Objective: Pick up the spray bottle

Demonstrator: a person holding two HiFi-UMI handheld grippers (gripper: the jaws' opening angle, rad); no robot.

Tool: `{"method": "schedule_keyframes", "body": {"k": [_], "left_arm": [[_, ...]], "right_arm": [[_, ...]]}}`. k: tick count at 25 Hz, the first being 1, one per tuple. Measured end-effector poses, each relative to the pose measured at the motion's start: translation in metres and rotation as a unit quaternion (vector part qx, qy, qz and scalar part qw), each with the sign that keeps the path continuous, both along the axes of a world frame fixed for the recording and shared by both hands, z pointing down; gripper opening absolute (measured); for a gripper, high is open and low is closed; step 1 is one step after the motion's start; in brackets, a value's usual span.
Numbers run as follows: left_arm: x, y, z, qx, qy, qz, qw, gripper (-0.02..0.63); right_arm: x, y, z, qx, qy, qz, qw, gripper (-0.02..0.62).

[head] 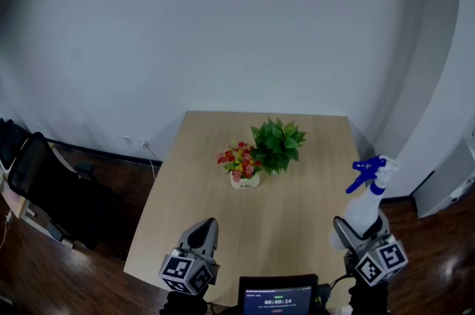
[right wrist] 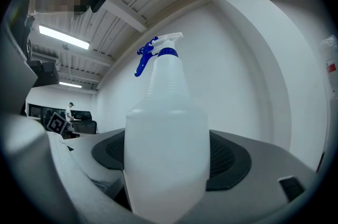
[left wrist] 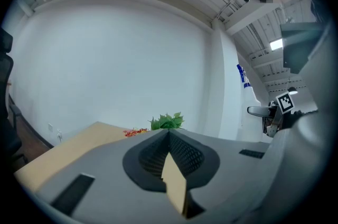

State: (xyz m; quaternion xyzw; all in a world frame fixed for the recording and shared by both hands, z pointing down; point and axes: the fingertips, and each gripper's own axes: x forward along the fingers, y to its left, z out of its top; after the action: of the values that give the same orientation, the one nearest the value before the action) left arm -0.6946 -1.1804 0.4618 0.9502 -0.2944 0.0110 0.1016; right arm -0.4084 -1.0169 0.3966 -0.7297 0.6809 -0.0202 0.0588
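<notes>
The right tongs [head: 358, 230] pinch the body of a translucent spray bottle [right wrist: 166, 149], which stands upright with its blue trigger head on top, at the near right edge of the wooden worktop [head: 297, 209]. The left tongs [left wrist: 170, 136] are pressed together and empty, at the near left. Farther back, mid-worktop, a small pot of red and yellow flowers [head: 239, 160] stands just beside a green plant [head: 278, 143].

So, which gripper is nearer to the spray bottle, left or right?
Right. The right gripper is closed on the spray bottle; the left gripper, shut and empty, is well off to the bottle's left in the head view.
</notes>
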Motion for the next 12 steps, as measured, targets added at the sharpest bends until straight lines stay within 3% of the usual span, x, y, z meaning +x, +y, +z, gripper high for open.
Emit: {"method": "schedule_keyframes", "body": {"k": [12], "left_arm": [[0.0068,-0.0003,0.0025,0.003,-0.001,0.005,1.0000,0.003]], "right_arm": [[0.0023,-0.0013,0.0010,0.002,0.002,0.002,1.000,0.405]]}}
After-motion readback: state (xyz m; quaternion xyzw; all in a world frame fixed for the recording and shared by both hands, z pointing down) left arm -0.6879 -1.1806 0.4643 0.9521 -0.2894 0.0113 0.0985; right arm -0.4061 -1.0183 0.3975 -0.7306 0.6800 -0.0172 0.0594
